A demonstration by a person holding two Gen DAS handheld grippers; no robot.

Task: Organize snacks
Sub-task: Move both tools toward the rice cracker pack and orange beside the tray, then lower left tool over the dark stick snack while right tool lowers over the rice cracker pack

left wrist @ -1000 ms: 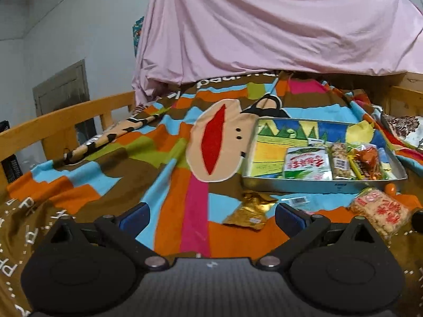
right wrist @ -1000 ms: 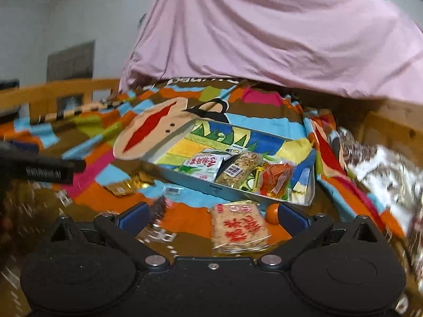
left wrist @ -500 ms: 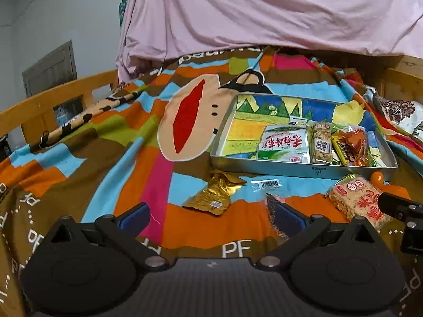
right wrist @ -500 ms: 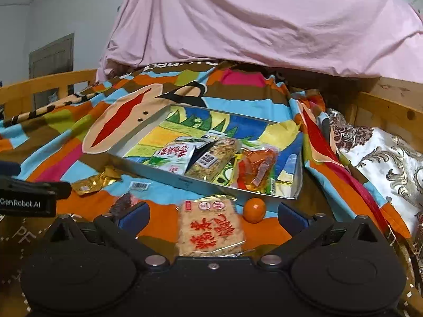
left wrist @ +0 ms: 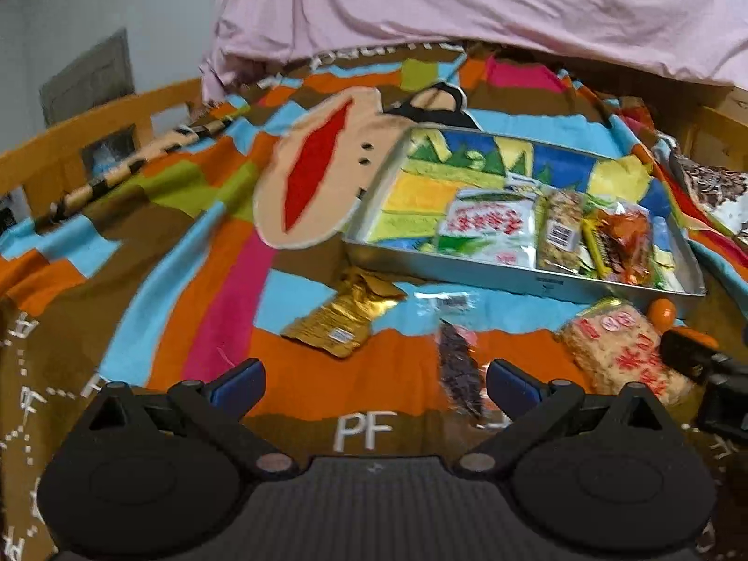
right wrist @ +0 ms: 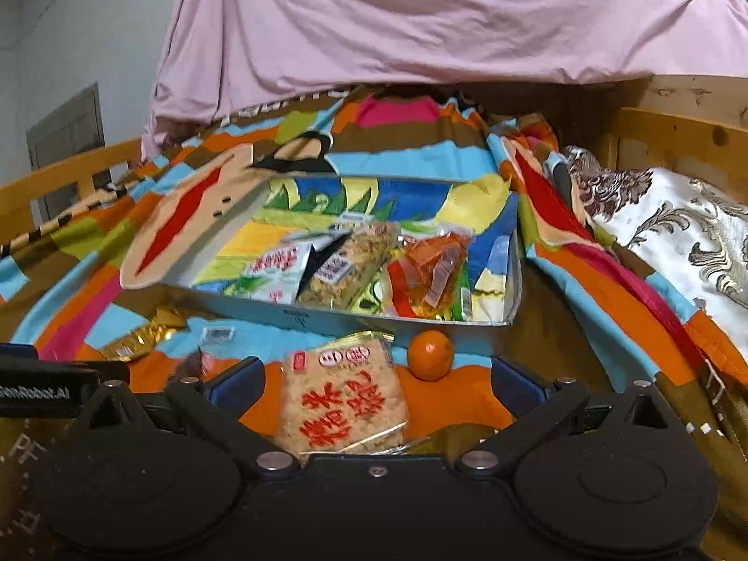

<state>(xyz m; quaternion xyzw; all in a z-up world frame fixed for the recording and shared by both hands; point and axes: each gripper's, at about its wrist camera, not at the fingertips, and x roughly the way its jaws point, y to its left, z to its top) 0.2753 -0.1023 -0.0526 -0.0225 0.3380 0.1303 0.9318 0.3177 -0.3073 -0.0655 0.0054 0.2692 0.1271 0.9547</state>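
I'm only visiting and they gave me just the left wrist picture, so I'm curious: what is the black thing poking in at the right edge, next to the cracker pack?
Observer: That is the right gripper. Its own camera shows it wide open, with the rice cracker pack lying between its fingers.
Visitor: Is it squeezing the pack?
Observer: No. The blanket shows between the pack and each finger.
Visitor: And the orange ball, half hidden for me?
Observer: Here the orange shows whole. It sits on the blanket, right of the pack, in front of the tray.
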